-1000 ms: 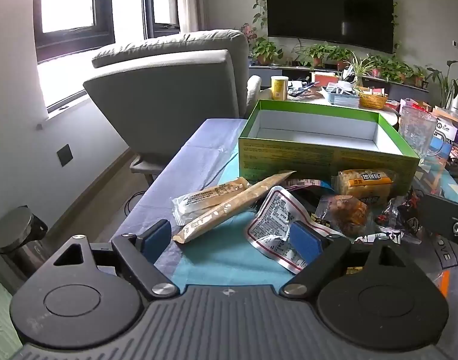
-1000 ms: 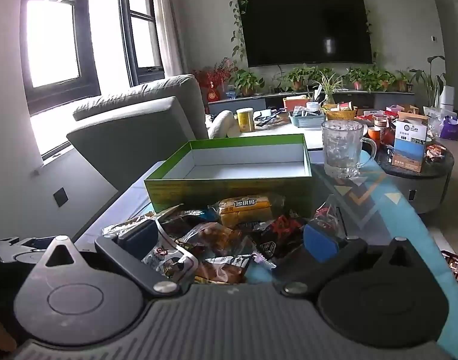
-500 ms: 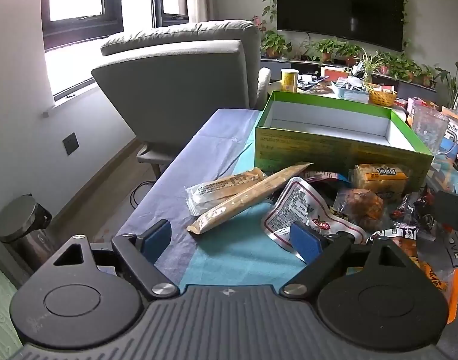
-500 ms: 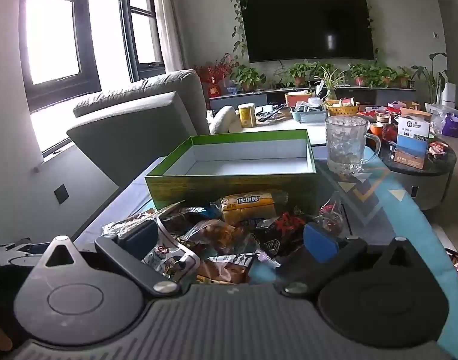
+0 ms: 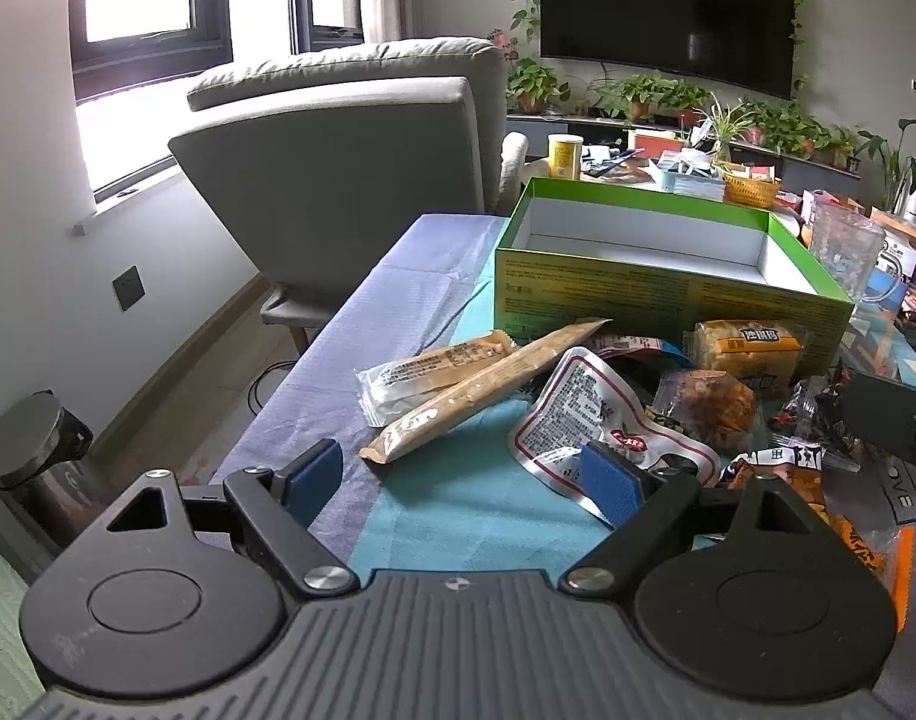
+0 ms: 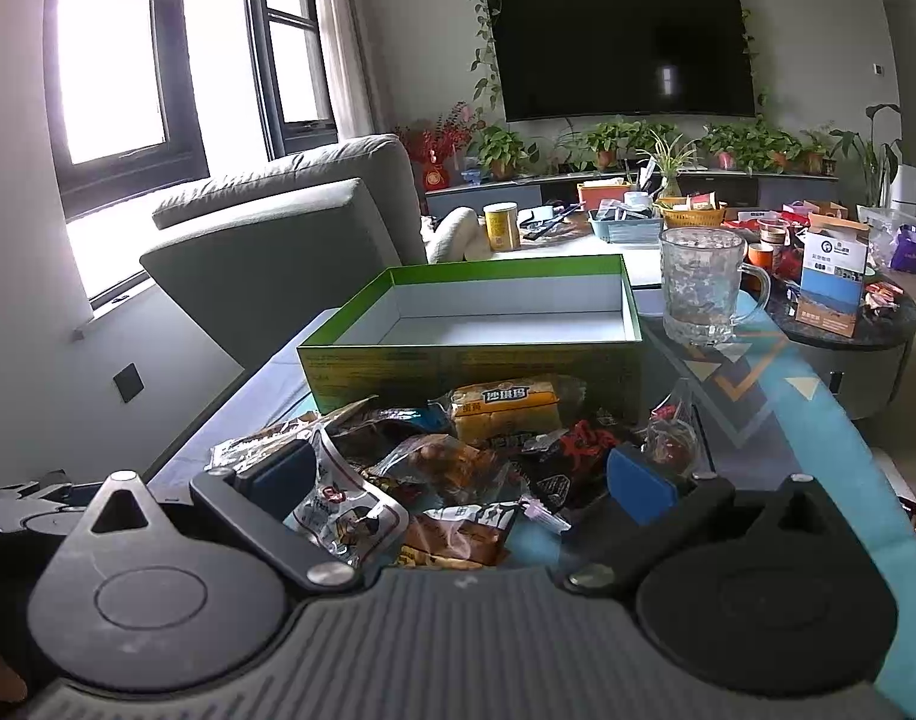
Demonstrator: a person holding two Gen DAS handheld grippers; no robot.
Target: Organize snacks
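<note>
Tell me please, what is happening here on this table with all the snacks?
A person holds a gripper in each hand and is about to sort snacks. The left gripper and the right gripper are both open and hold nothing. The snack packets lie in a loose pile on the table, just in front of the green box. As far as its inside shows, the box has nothing in it, so no snack is put away yet.

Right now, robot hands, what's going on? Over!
Left gripper open, right gripper open, both holding nothing. Green box empty; snack packets piled in front. Glass mug beside box.
</note>
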